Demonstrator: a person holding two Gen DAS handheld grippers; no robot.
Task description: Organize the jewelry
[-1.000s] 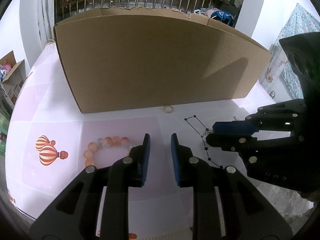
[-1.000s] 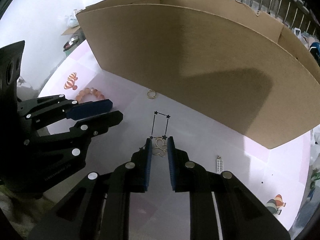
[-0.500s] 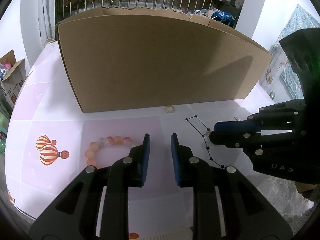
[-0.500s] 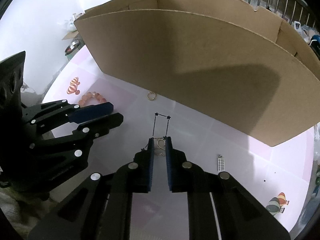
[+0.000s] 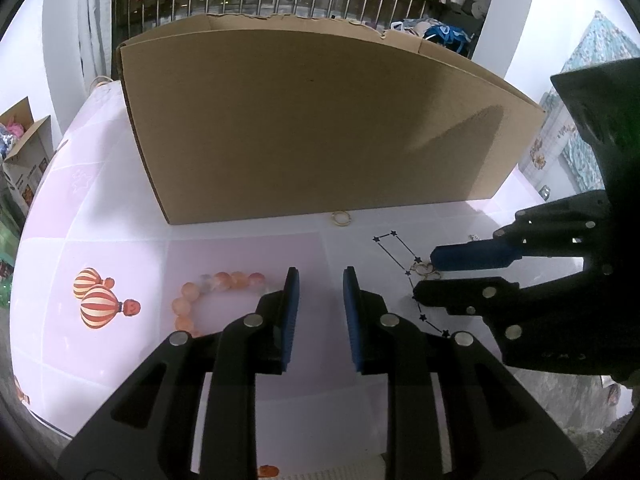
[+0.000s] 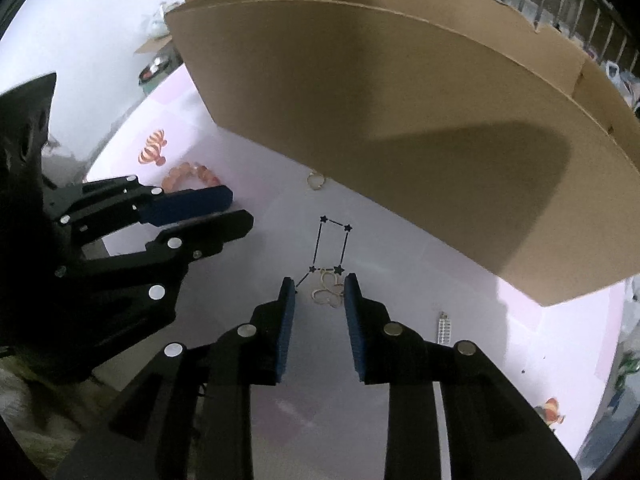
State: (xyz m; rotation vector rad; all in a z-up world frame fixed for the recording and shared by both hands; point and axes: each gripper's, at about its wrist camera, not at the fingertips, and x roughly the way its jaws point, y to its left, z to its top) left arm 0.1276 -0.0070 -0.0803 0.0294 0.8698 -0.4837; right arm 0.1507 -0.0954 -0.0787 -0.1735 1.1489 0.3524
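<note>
Pointing down at the pink table, the right gripper had its blue fingers parted a little; its jaws had just been opening. A gold butterfly-shaped charm lay flat on the table between the fingertips, with clear gaps to both pads, so it was released, not gripped. The black star chain ran from just beyond the fingertips toward the cardboard box, and one strand passed beside the left fingertip. A small gold ring lay farther ahead, close to the box wall. A little silver piece rested to the right of the fingers.

The left gripper hung over the table with its fingers slightly apart and nothing between them, touching nothing. An orange bead bracelet lay just to the left of its left finger, partly hidden behind it. The chain lay to the right of its right finger, where the right gripper's tips stood over the charm.
</note>
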